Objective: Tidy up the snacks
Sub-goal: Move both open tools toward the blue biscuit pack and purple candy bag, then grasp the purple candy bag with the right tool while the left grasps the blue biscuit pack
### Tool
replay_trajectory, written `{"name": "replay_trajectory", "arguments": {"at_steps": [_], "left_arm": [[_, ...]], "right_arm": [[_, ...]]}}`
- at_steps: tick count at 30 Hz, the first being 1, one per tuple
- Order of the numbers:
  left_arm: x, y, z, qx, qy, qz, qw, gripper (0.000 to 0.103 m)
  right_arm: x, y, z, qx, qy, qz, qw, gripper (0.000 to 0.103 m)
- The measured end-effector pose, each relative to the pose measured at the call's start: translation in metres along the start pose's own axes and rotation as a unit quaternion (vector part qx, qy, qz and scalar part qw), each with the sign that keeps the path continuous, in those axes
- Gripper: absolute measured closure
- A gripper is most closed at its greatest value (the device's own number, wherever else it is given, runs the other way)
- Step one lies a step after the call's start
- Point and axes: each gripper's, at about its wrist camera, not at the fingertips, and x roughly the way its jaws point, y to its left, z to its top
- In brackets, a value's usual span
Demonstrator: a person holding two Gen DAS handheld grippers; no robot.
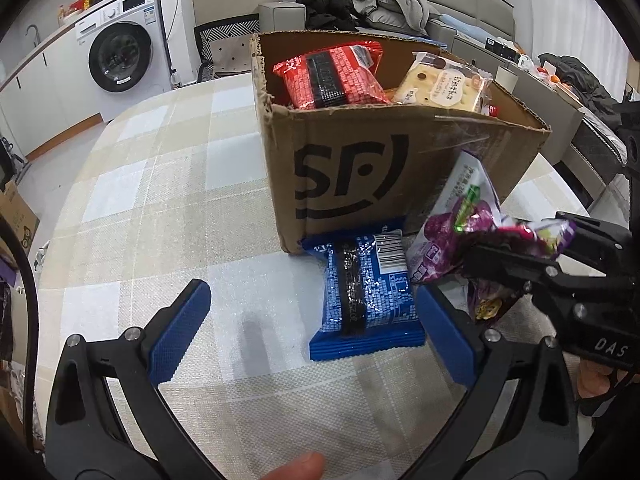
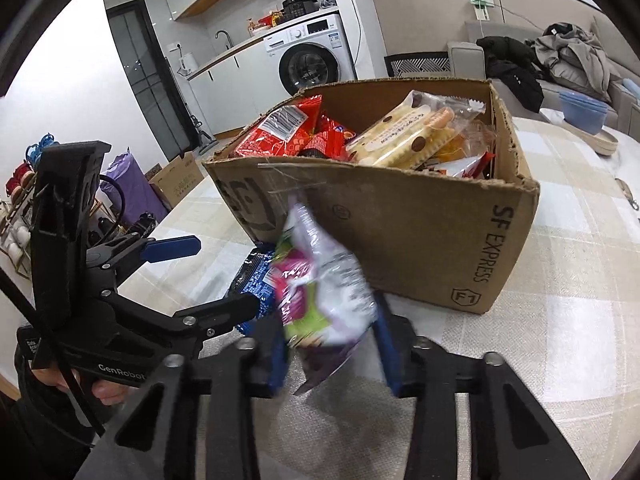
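Observation:
A blue snack pack (image 1: 366,296) lies flat on the checked tablecloth in front of an open cardboard box (image 1: 360,148). My left gripper (image 1: 312,296) hangs open over it, its right pad close beside the pack and not pressing it. The right gripper (image 2: 330,340) is shut on a purple and white snack bag (image 2: 324,280), which is held above the table near the box's front wall. In the left wrist view that bag (image 1: 460,216) hangs just right of the blue pack. The box holds a red pack (image 1: 332,76), a biscuit pack (image 1: 444,84) and more snacks.
The box (image 2: 420,240) stands mid-table on the tablecloth (image 1: 160,200). Stacked blue bowls (image 2: 582,110) sit at the table's far right. A washing machine (image 1: 120,60) and a sofa with clothes (image 1: 384,4) stand beyond the table.

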Motion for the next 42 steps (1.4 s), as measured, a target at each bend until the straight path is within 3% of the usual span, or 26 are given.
{"name": "replay_trajectory", "arguments": {"at_steps": [9, 19, 24, 27, 29, 32, 37, 42], "left_arm": [[-0.002, -0.002, -0.001, 0.002, -0.003, -0.001, 1.0, 0.001], [0.0, -0.01, -0.008, 0.0, -0.003, 0.0, 1.0, 0.001], [0.005, -0.026, -0.01, 0.03, -0.002, 0.015, 0.9994, 0.003], [0.009, -0.036, -0.012, 0.052, 0.005, 0.015, 0.9985, 0.015], [0.012, -0.041, -0.013, 0.06, 0.013, 0.012, 0.998, 0.033], [0.013, -0.044, -0.016, 0.065, 0.016, -0.017, 0.9976, 0.05], [0.007, -0.044, -0.015, 0.064, 0.004, -0.027, 0.9976, 0.063], [0.002, -0.045, -0.018, 0.07, 0.001, -0.036, 0.9969, 0.063]], "right_arm": [[-0.019, 0.005, 0.004, -0.02, -0.024, 0.001, 1.0, 0.073], [-0.059, 0.0, 0.016, -0.025, -0.087, -0.008, 0.996, 0.073], [-0.065, -0.003, 0.018, -0.024, -0.095, -0.011, 0.995, 0.073], [-0.066, -0.004, 0.018, -0.024, -0.096, -0.012, 0.995, 0.073], [-0.068, -0.003, 0.019, -0.021, -0.097, -0.011, 0.995, 0.073], [-0.069, -0.002, 0.017, -0.022, -0.097, -0.012, 0.995, 0.073], [-0.07, -0.001, 0.018, -0.021, -0.099, -0.012, 0.995, 0.073], [-0.073, -0.001, 0.019, -0.018, -0.101, -0.013, 0.995, 0.073]]}}
